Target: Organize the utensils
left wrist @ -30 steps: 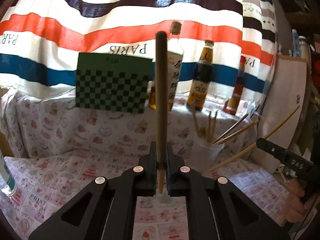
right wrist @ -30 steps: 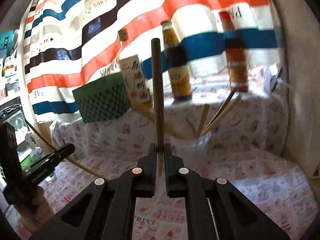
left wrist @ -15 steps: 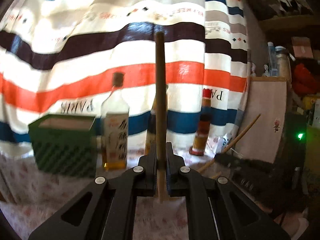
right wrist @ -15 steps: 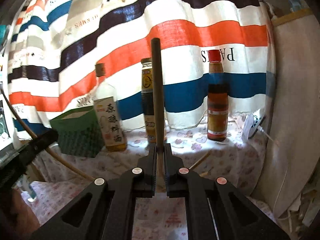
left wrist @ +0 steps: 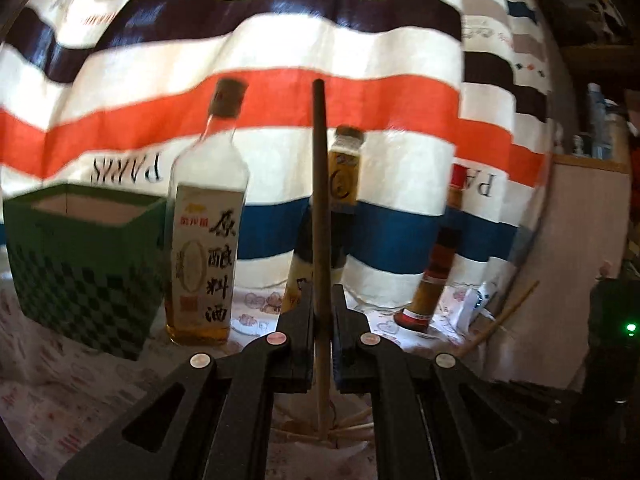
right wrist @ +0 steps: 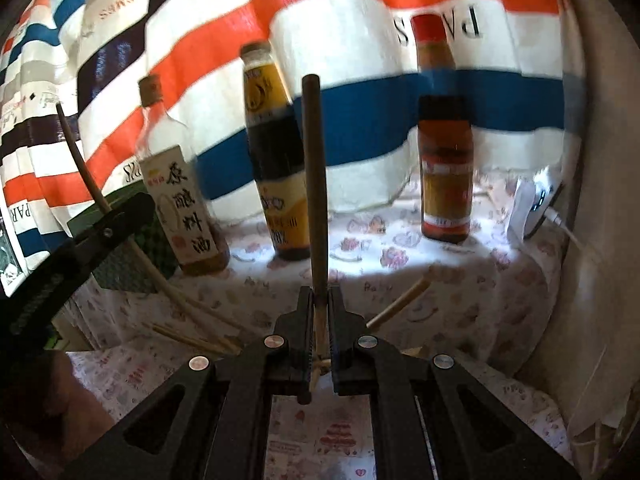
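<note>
Both grippers have risen and swung toward the bottles at the back: a second ago the plastic cup of chopsticks stood ahead of them, and now its contents show only low behind the jaws.

The left gripper point(left wrist: 322, 312) has its jaws pressed together on a wooden chopstick point(left wrist: 321, 200), pinched near its pale thin end so the dark thick end stands upright in front of the cooking-wine bottle point(left wrist: 204, 248). The right gripper point(right wrist: 319, 308) pinches a second chopstick point(right wrist: 314, 184) the same way, in front of the dark sauce bottle point(right wrist: 276, 160).

Each stick is light, stiff and smooth, so it could probably pivot or slide in a narrow pinch; a hold closer to the middle would likely steady it.

Loose chopsticks point(left wrist: 352, 428) fan out just below the left jaws. Left of the cooking-wine bottle stands the green checked box point(left wrist: 80, 280).
</note>
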`<act>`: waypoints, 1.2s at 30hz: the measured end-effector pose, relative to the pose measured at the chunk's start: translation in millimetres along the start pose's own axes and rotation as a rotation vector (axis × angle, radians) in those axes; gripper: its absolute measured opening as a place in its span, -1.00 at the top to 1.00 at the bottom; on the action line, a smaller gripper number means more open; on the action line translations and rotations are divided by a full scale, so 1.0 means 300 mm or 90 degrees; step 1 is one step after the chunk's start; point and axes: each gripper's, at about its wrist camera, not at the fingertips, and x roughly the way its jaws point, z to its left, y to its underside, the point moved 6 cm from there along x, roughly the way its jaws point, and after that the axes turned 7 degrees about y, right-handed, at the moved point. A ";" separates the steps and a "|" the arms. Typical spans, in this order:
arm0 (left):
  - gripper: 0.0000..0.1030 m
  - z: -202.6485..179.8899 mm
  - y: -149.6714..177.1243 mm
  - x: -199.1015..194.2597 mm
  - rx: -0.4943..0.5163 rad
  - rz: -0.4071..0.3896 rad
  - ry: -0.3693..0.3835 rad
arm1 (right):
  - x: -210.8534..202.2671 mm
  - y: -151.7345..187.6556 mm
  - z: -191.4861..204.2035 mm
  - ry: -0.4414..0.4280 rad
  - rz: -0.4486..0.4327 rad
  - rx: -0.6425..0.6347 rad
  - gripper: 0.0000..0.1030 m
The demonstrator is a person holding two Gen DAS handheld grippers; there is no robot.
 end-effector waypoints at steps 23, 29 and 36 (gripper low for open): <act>-0.08 -0.016 0.099 0.017 0.061 0.042 0.001 | 0.026 0.004 -0.026 -0.043 0.034 0.028 0.69; -0.51 0.006 0.041 -0.110 0.069 0.020 -0.019 | -0.037 -0.030 -0.038 -0.059 0.002 0.049 0.18; -0.89 0.053 -0.028 -0.309 0.121 -0.022 -0.074 | -0.192 -0.077 -0.012 -0.060 -0.080 0.037 -0.41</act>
